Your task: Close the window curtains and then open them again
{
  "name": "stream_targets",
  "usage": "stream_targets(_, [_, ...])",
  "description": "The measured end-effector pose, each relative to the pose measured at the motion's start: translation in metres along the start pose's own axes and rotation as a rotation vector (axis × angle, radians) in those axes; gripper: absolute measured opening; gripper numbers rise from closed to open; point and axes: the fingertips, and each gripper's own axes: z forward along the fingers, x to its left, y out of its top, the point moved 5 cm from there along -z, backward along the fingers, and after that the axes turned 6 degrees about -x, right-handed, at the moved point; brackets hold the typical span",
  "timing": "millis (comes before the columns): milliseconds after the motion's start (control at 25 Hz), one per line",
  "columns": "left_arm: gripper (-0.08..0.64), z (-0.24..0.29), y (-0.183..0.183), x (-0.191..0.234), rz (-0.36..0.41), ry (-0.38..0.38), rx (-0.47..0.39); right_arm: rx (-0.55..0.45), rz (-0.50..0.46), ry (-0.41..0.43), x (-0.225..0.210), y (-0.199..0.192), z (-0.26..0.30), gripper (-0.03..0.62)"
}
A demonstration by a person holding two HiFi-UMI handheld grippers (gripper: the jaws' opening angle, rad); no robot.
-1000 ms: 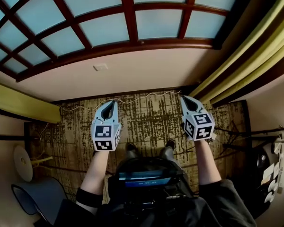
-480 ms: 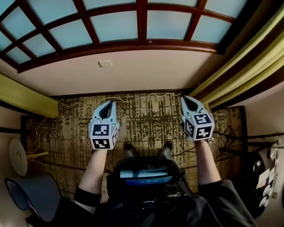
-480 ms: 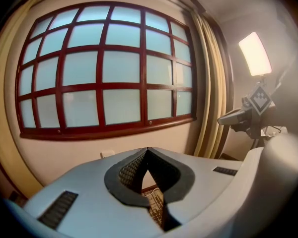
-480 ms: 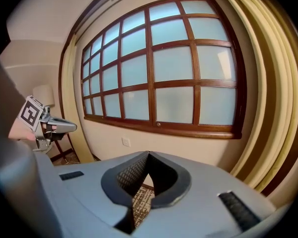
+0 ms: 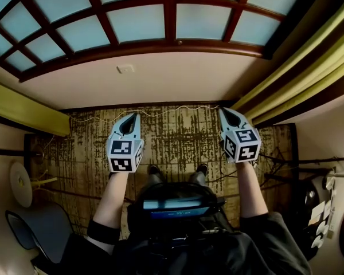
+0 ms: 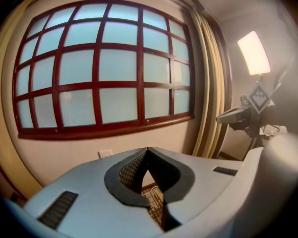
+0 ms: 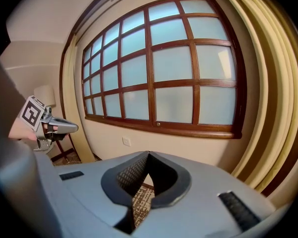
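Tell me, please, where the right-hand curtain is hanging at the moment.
In the head view the yellow curtain is gathered at the window's right edge, running down to the patterned carpet just beyond the right gripper.

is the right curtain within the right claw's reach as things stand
Probably yes: nothing stands between the right claw, shut and empty, and the gathered right curtain beside it; it would need to open first.

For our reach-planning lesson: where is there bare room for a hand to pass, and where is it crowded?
Free: the wall between window and carpet, from left curtain to right curtain; also the middle carpet before the shoes. Crowded: the right side, with stand legs; the left corner, by the chair.
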Motion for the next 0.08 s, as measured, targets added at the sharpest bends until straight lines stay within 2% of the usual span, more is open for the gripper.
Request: stream_targets(80, [-0.012,0.0027,0.0000,-0.0024,0.002,-0.007,0.005,0.001,0.002,-0.001,-0.0025,-0.0009,0.0004,0.012])
